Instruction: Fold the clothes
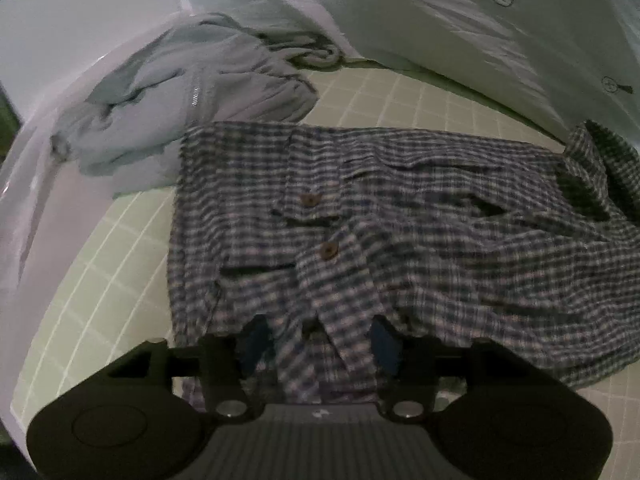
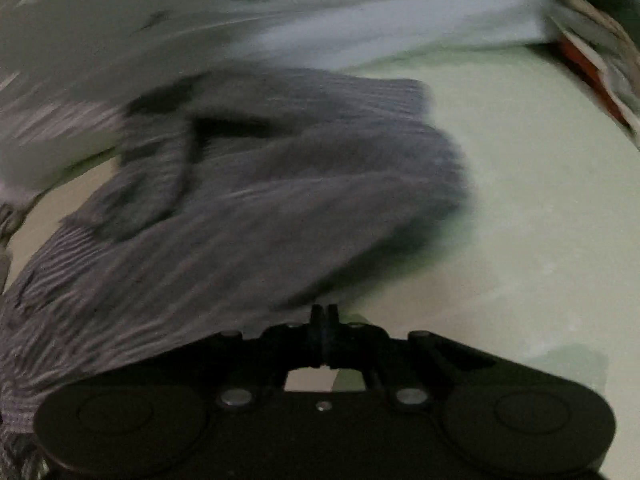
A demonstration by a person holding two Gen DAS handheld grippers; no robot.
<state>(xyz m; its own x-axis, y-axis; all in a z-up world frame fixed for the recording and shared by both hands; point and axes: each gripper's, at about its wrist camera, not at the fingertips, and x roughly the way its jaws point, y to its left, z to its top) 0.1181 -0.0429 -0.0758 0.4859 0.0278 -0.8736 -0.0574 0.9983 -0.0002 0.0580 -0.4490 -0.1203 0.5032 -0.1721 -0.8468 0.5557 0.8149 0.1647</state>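
A blue-and-white checked shirt (image 1: 400,232) with brown buttons lies crumpled on the green grid mat (image 1: 120,248). My left gripper (image 1: 320,340) is open, its blue-padded fingers apart with the shirt's near edge lying between them. In the right wrist view the same checked shirt (image 2: 260,200) shows blurred across the left and centre. My right gripper (image 2: 324,316) has its fingers pressed together at the shirt's lower edge; I cannot tell whether cloth is pinched between them.
A crumpled pale blue garment (image 1: 172,108) lies beyond the shirt at the left. A light printed garment (image 1: 500,32) lies along the back. A white surface edge (image 1: 40,184) curves at the left. Stacked red-and-white items (image 2: 600,64) sit far right.
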